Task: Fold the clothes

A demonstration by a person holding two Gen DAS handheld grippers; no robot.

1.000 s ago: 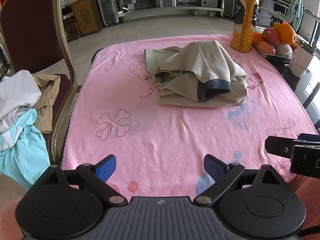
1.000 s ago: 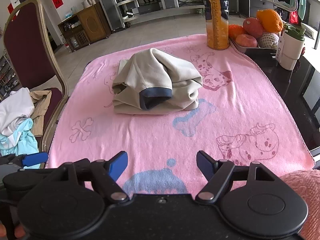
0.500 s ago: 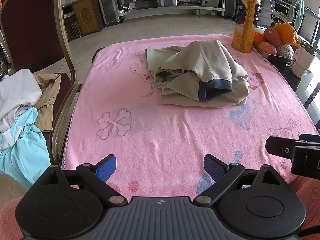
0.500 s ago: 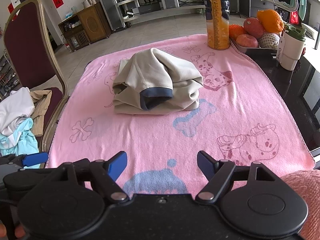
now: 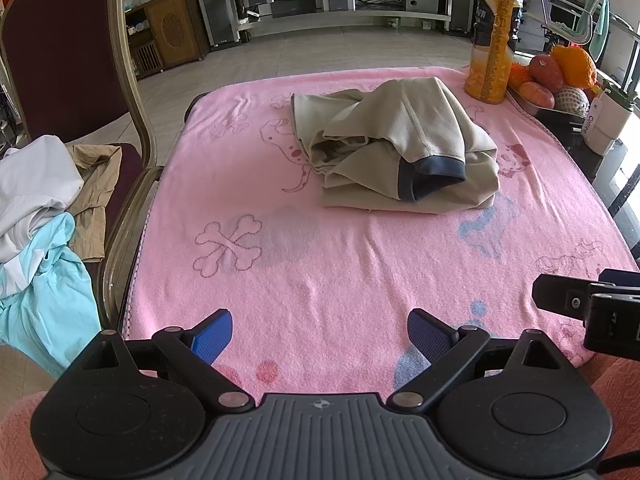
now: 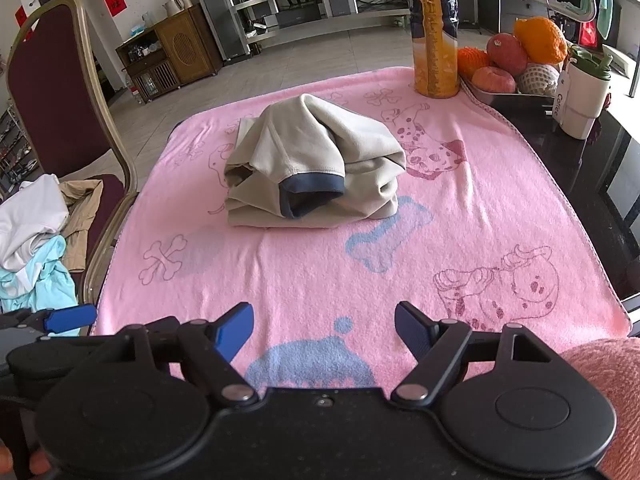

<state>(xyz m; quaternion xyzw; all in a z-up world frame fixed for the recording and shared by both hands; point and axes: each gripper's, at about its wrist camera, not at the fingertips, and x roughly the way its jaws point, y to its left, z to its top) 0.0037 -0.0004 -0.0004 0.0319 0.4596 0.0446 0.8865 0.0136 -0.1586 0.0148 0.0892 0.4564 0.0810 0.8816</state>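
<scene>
Both our left claw (image 5: 320,332) and right claw (image 6: 324,326) gaped wide, empty, over the near worktop (image 6: 500,216); the folded beige garment (image 6: 312,168) lay well beyond them.

The folded beige garment (image 5: 400,152) hides its own inner layers and the pink towel (image 5: 320,272) beneath it. The towel covers the bench, bare only as a dark strip right of the towel (image 6: 592,184). Left of the towel, the pile of clothes (image 5: 36,208) on the chair runs off the frame's edge. Print on the orange bottle (image 6: 434,32) behind the garment is too small to read.
</scene>
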